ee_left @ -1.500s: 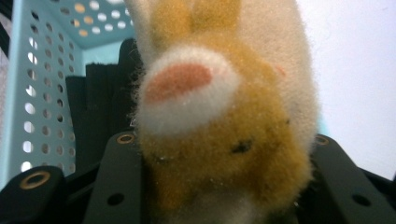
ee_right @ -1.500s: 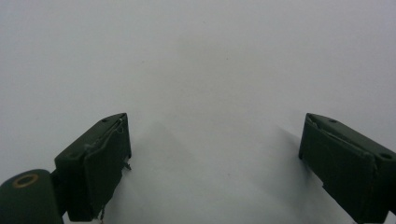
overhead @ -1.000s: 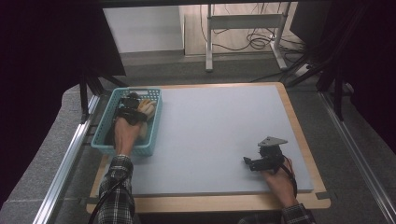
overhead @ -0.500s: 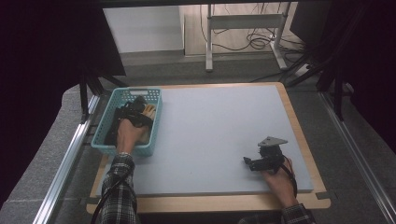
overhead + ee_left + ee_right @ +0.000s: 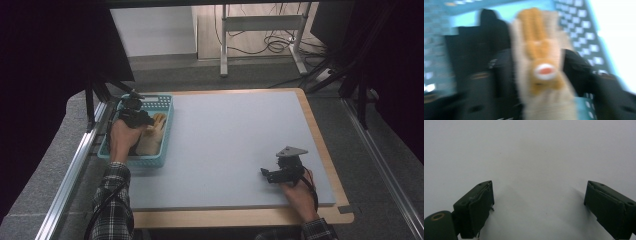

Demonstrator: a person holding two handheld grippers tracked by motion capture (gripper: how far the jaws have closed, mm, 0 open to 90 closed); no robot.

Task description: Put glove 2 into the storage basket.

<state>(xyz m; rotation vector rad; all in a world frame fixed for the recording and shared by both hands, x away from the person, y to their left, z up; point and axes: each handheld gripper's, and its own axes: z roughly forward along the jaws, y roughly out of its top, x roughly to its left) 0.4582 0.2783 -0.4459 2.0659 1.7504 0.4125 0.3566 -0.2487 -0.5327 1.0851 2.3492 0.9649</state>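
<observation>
Left gripper [image 5: 134,116] is over the teal basket [image 5: 165,131] at the table's [image 5: 240,145] left edge. In the last second its jaws opened and then closed again; in the left gripper view, which is motion-blurred, the fingers [image 5: 576,67] now press on either side of a beige plush toy with orange markings [image 5: 541,70].

Change against the two earlier high views: a second ago and half a second ago the hand and gripper lay low in the basket and no toy could be made out under them. Now the gripper sits nearer the basket's far end, and the plush toy [image 5: 152,134] shows as a pale shape beside the left hand [image 5: 122,140], within the basket walls. Whether it has cleared the basket floor cannot be told.

Reading: the pick looks made, and the lift out of the basket appears to be starting. The toy is soft, so the grip may slip or the body sag as it rises.

Right gripper [image 5: 272,175] rests near the table's right front corner, same place as in both earlier views. Its fingers [image 5: 477,205] stand wide apart over bare grey table, nothing between them.
</observation>
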